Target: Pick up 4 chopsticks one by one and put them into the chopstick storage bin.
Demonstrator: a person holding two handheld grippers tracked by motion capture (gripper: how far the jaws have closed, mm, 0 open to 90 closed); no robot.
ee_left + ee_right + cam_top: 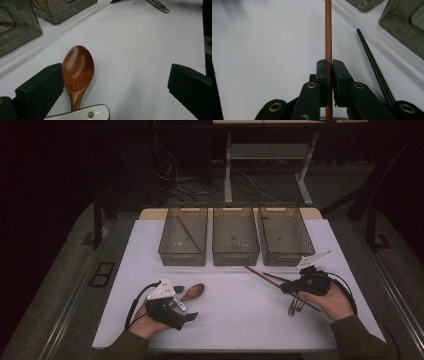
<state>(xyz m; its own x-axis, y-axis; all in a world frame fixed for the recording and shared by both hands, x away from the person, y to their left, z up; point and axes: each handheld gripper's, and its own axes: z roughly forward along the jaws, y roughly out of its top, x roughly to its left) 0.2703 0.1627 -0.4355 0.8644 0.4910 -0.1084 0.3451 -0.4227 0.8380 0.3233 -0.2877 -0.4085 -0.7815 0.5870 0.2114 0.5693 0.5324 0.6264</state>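
Note:
My right gripper (284, 287) (330, 65) is shut on a thin brown chopstick (256, 273) (328, 30), which runs straight out past its tips, low over the white table. A black chopstick (272, 277) (372, 62) lies just beside it. My left gripper (184, 306) (115, 75) stands open and wide at the table's front left. A wooden spoon (194, 291) (78, 67) lies bowl up against its left jaw. A white ceramic spoon (179, 302) (82, 113) rests over the wooden handle, close to the gripper's body.
Three clear grey bins stand in a row at the back: left (182, 256), middle (235, 255), right (281, 256). The left one holds a brown chopstick (189, 234). Metal cutlery (295, 307) (160, 6) lies by the right hand. The white table (240, 320) ends near the forearms.

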